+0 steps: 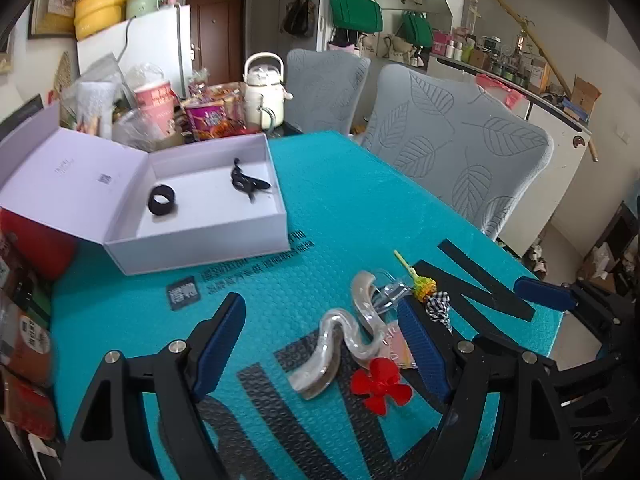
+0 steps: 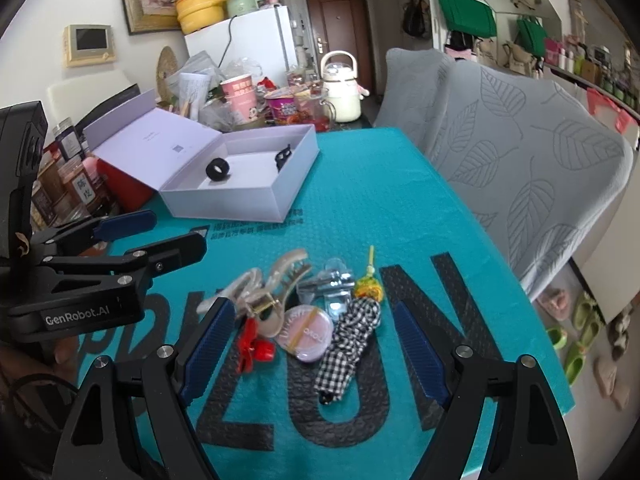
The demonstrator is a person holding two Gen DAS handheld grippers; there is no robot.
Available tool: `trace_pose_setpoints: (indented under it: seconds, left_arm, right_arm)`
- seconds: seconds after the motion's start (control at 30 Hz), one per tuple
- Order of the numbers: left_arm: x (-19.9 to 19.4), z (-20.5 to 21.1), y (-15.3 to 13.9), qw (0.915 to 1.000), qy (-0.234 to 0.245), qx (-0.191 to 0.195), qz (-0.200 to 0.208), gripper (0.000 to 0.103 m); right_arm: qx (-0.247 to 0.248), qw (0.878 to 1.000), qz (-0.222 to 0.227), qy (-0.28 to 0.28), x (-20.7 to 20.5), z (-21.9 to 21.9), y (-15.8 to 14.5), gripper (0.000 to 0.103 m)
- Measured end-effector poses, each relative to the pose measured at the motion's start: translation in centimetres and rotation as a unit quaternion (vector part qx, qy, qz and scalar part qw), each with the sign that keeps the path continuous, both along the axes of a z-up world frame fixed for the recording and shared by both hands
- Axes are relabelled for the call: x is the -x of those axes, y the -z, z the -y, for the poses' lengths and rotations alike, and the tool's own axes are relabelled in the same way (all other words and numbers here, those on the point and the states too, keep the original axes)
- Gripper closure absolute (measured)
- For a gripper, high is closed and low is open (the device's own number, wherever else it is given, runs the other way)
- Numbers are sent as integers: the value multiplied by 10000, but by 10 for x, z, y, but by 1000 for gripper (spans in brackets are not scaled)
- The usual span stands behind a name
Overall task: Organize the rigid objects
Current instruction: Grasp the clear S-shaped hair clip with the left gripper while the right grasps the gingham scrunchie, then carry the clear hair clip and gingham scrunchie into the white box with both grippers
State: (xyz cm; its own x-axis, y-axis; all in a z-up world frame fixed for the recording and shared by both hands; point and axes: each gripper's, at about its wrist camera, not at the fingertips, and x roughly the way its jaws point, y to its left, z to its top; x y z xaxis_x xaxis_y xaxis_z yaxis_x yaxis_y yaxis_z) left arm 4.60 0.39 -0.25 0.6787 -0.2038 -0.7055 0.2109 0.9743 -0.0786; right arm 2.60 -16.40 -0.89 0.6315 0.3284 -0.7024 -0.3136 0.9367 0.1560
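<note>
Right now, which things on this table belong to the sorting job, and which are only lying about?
For the job:
open box, black ring and black clip inside it
hair claws
red clip
pink compact
checkered band
lollipop

Lying about:
white kettle
pink cups
snack packets

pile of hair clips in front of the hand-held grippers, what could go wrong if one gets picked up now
1. The clear hair clip, red clip, pink compact and checked scrunchie overlap, so closing on one may drag a neighbour along.
2. Both hand-held grippers, left and right, hang open over the same pile and could collide.
3. The box sits apart across the mat, so a loosely held clip might drop.
</note>
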Motion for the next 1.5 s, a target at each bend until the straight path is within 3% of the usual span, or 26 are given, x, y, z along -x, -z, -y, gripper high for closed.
trace_pose_setpoints:
  seconds: [0.5,0.67,0.8,0.93,1.0,1.13,1.5]
  left_arm:
    - [-31,24,44,9971,334,-5,-688,24]
    - [-41,26,59,9943,285,50,-1024,24]
    - [-46,27,69,9925,227,27,-1199,25]
    - [-49,24,75,9909,276,223,-1301,47]
    - [-49,23,72,9913,289,284,-1250,49]
    - [-46,19,67,9923,304,345,-1147,49]
    - [-37,-5,45,9968,-99,123,-788,49]
  right_arm:
    - [-30,9982,-571,189,-18,15,44,21]
    - [33,9969,-758,186,-25,16,56,40]
    - [23,9946,-1020,203,-30,18,69,47]
    - [-83,9943,-1041,198,-33,24,76,52]
    - [-47,9944,-1038,217,-34,25,76,57]
    - [30,9943,-1038,221,-34,25,76,76]
    - [40,9949,-980,218,-33,21,73,85]
